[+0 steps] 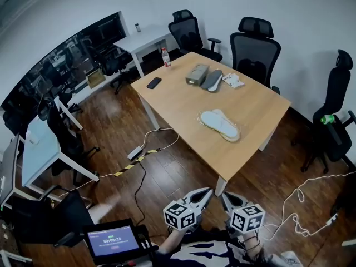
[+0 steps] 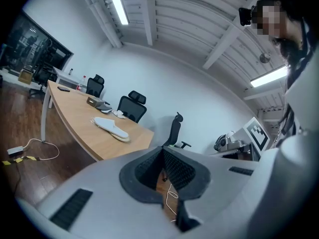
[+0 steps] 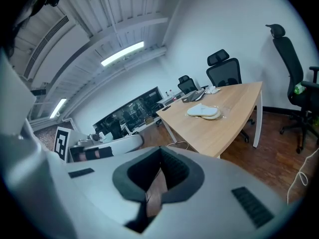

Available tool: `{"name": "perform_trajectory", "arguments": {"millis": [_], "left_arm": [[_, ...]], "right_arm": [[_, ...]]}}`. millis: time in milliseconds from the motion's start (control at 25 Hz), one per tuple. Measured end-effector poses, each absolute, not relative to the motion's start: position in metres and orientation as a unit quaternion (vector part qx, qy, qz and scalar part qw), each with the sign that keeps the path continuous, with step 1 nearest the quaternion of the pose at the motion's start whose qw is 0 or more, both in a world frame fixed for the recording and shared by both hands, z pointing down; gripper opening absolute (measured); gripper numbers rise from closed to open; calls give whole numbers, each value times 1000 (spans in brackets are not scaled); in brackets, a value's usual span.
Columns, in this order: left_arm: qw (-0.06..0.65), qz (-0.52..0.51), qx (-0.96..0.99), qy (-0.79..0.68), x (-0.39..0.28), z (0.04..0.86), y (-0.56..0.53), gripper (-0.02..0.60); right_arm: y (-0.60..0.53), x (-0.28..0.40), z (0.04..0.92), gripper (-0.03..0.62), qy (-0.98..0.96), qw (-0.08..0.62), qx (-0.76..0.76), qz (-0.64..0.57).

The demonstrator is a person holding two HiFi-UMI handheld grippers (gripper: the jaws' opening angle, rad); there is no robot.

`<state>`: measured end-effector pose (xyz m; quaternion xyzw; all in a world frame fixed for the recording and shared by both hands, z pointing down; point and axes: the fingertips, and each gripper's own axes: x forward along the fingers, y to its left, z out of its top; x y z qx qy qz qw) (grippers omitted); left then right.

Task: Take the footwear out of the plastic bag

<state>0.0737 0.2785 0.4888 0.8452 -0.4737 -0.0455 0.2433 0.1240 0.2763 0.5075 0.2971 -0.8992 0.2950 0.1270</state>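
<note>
A pair of white slippers (image 1: pixel 219 124) lies inside a clear plastic bag on the wooden table (image 1: pixel 178 102), near its front right part. The slippers also show far off in the left gripper view (image 2: pixel 112 127) and the right gripper view (image 3: pixel 203 112). My left gripper (image 1: pixel 206 193) and right gripper (image 1: pixel 226 197) hover side by side over the floor, short of the table's near corner. Both point toward the table. The left gripper (image 2: pixel 162 151) has its jaws closed with nothing between them, and the right gripper (image 3: pixel 160 154) is also shut and empty.
At the table's far end lie a grey box (image 1: pixel 197 74), a grey shoe (image 1: pixel 212 80), a white packet (image 1: pixel 232 80), a black phone (image 1: pixel 154 83) and a bottle (image 1: pixel 165 57). Black office chairs (image 1: pixel 255 52) ring the table. Cables (image 1: pixel 142 149) run over the floor. A tablet screen (image 1: pixel 113 241) sits at lower left.
</note>
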Motion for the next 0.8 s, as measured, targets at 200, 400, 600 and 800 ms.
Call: {"name": "perform_trajectory", "arguments": {"millis": [200, 400, 600, 800], "left_arm": [[242, -41, 837, -490, 66, 487, 271, 4], [234, -39, 833, -500, 59, 480, 268, 5], [234, -30, 833, -501, 59, 482, 269, 5], [232, -28, 835, -499, 67, 480, 275, 5]], "right_arm": [[266, 118, 508, -12, -905, 128, 280, 294], [260, 113, 503, -12, -908, 118, 274, 295], [259, 112, 505, -12, -909, 120, 271, 294], [266, 120, 501, -12, -909, 117, 271, 294]]}}
